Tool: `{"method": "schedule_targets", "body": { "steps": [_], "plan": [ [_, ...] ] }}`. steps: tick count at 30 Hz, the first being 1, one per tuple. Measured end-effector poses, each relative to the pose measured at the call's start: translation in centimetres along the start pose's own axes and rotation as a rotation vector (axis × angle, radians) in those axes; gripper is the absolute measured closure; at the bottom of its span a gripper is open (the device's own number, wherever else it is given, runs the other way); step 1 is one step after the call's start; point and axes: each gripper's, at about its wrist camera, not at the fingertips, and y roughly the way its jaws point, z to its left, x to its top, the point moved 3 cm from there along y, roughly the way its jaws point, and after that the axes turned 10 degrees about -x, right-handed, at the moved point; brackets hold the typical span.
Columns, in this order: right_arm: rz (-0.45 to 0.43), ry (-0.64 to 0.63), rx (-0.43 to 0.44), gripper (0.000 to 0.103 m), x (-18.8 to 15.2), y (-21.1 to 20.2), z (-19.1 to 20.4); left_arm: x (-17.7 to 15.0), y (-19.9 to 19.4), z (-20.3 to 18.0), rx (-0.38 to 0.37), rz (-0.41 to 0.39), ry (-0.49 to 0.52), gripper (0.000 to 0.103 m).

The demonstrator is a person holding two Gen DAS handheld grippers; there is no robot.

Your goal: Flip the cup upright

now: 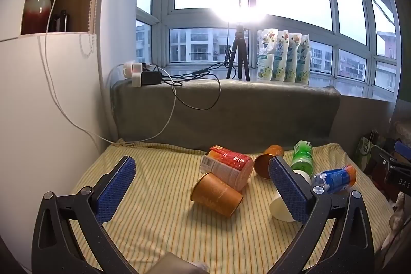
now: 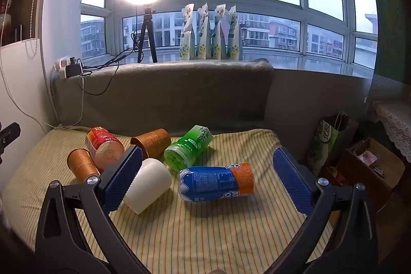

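Observation:
Several cups lie on their sides on the striped cushion (image 1: 159, 220): a brown paper cup (image 1: 217, 194) (image 2: 82, 164), a red-and-white cup (image 1: 227, 166) (image 2: 104, 147), a second brown cup (image 1: 267, 161) (image 2: 152, 143), a green cup (image 1: 303, 158) (image 2: 188, 148), a white cup (image 1: 282, 204) (image 2: 147, 185) and a blue-and-orange cup (image 1: 335, 177) (image 2: 217, 182). My left gripper (image 1: 203, 189) is open, above the near brown cup. My right gripper (image 2: 208, 179) is open, with the blue-and-orange cup between its fingers' line of sight. Neither holds anything.
A grey padded backrest (image 1: 231, 109) rises behind the cushion. A white cabinet (image 1: 46, 107) stands at the left. A ring light on a tripod (image 2: 146, 43), chargers and cables (image 1: 143, 73) and several refill pouches (image 2: 210, 35) sit on the windowsill. Bags and boxes (image 2: 359, 158) stand at the right.

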Motion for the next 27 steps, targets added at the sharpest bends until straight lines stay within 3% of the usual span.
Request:
{"method": "schedule_targets", "body": {
  "steps": [27],
  "plan": [
    [-0.017,-0.006,0.002,0.0,0.2,-0.3,0.2,0.7,0.1,-0.4,-0.004,-0.001,0.019,0.0]
  ]
}}
